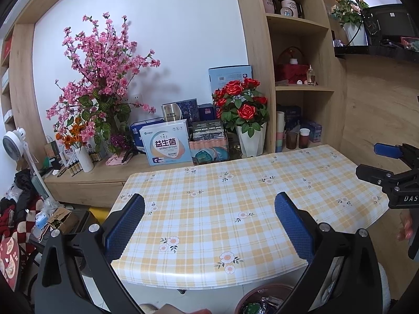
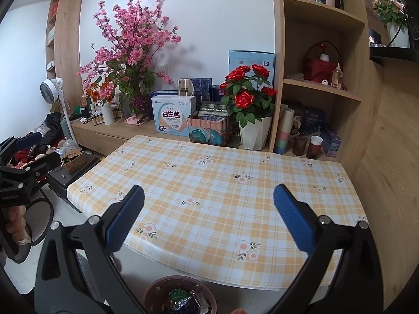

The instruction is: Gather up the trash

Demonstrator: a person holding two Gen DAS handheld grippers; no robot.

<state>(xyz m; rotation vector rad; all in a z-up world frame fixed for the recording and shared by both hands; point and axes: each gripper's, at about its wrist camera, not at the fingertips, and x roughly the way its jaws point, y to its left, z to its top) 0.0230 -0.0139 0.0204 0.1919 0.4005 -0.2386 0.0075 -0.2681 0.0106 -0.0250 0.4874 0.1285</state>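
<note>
The table covered with a yellow-and-white checked, flower-printed oilcloth (image 2: 209,191) is seen bare of any loose litter in both wrist views, while crumpled wrappers, green and dark blue, are seen inside the round brownish waste bin (image 2: 180,295) standing on the floor just in front of the table's near edge. From this the collecting is judged to be essentially finished as far as the table goes; whether litter is left elsewhere in the room cannot be told, though the cluttered floor at the far left would be the only likely place. The left gripper (image 1: 209,222) is held above the near edge of the table, pointed toward the far shelving, with its blue-padded fingers spread wide and nothing between them. The right gripper (image 2: 209,217) is posed alike, just to the right of the left one, its jaws equally wide and empty. The bin is seen below and between the two tools, its rim (image 1: 262,291) showing at the bottom of the left view too.
</note>
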